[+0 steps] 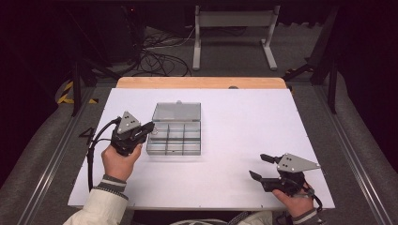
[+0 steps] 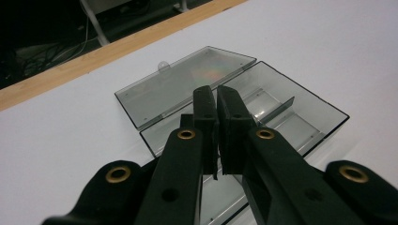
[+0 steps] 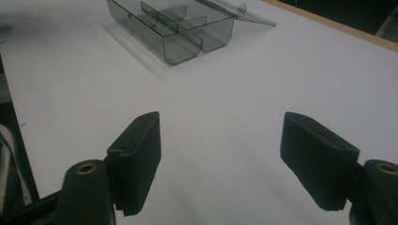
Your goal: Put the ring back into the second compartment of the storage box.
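My left gripper (image 1: 149, 127) hangs over the near-left corner of the clear compartment box (image 1: 174, 138), its jaws drawn narrow, nearly pad to pad, with only a thin sliver between them. In the left gripper view a small dark edge seems to sit in that sliver, but I cannot tell whether the jaws pinch anything or are simply closed on air. The box stands toward the left middle of the white bench (image 1: 244, 136), its lid (image 1: 177, 111) thrown back flat on the far side and its divided cells looking empty from above. My right gripper (image 1: 261, 167) rests low near the front right edge of the bench, jaws spread wide and holding nothing, well apart from the box. The risks I see are these: the box is light plastic and nothing steadies it, so a nudge from my left jaws against a wall or divider could slide or tip it. If something tiny is between those pads, letting go from this height might bounce it into the wrong cell or out onto the bench.
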Motion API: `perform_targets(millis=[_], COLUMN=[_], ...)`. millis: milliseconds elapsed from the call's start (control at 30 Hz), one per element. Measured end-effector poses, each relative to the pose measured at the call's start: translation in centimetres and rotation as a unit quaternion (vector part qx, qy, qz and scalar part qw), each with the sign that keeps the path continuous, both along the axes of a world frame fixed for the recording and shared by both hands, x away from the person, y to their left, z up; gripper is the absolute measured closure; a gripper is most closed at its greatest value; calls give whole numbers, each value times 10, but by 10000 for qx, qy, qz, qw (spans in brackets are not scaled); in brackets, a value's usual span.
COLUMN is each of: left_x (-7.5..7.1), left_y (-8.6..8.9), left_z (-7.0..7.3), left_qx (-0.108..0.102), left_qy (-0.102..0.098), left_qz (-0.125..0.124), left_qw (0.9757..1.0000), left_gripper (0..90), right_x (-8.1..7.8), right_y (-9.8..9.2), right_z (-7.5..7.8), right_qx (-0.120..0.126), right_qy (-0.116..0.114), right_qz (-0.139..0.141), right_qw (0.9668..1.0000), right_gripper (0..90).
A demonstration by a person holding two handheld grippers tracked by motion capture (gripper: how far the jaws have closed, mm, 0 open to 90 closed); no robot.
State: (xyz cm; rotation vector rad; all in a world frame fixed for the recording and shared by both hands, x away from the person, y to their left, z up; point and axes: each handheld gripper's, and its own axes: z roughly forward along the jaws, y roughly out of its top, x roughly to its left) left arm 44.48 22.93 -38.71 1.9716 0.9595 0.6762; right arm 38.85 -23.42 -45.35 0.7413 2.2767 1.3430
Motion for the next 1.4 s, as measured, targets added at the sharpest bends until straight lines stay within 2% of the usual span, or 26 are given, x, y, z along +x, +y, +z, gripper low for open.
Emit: perform_targets(millis=[600, 767, 1067, 1133, 1400], left_x=[23, 29, 41, 44, 56], left_y=[-20, -25, -30, -31, -37], left_z=[-4, -8, -16, -18, -30], left_qx=[-22, -13, -187, -160, -223], left_qy=[52, 88, 217, 221, 327], left_qz=[-48, -39, -30, -42, 30], left_qw=[10000, 10000, 9996, 9996, 9992], left_gripper=[872, 872, 872, 872, 871], right_x=[0, -1, -1, -1, 0], right_y=[0, 0, 0, 0, 0], right_z=[0, 0, 0, 0, -1], right_qx=[-31, -25, -43, -43, -59], right_qy=[-18, -22, -11, -21, -10], right_qz=[10, 12, 21, 25, 33], right_qw=[10000, 10000, 10000, 10000, 10000], right_gripper=[298, 297, 297, 296, 296])
